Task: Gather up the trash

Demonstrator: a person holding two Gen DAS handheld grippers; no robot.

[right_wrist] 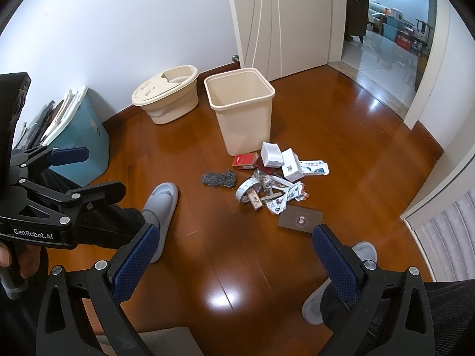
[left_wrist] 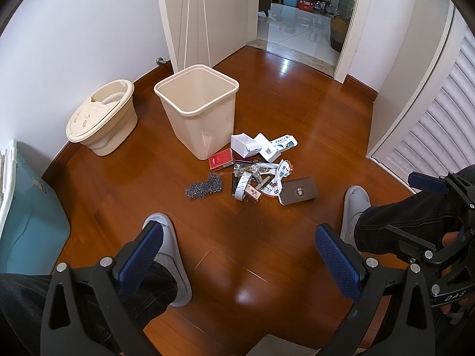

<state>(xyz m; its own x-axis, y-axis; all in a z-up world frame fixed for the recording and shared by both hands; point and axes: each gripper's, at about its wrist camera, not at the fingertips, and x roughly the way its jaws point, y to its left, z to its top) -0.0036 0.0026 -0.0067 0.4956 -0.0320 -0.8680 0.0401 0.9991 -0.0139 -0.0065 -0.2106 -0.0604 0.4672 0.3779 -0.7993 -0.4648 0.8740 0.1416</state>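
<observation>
A pile of trash [left_wrist: 255, 172] lies on the wooden floor: white boxes [left_wrist: 248, 145], a red pack [left_wrist: 220, 159], crumpled wrappers [left_wrist: 276, 182], a grey card [left_wrist: 298, 191] and a grey crumpled clump [left_wrist: 204, 186]. The pile also shows in the right wrist view [right_wrist: 267, 184]. An empty beige bin [left_wrist: 197, 109] [right_wrist: 242, 109] stands just behind the pile. My left gripper [left_wrist: 240, 246] is open and empty, held above the floor short of the pile. My right gripper [right_wrist: 234, 246] is open and empty too, also short of the pile.
A beige lidded bucket [left_wrist: 102, 118] stands left of the bin by the wall. A teal storage box [left_wrist: 26, 222] sits at the left. The person's slippered feet [left_wrist: 170, 255] [left_wrist: 354, 207] rest on the floor. An open doorway [left_wrist: 299, 14] lies beyond; louvred doors [left_wrist: 439, 124] stand at right.
</observation>
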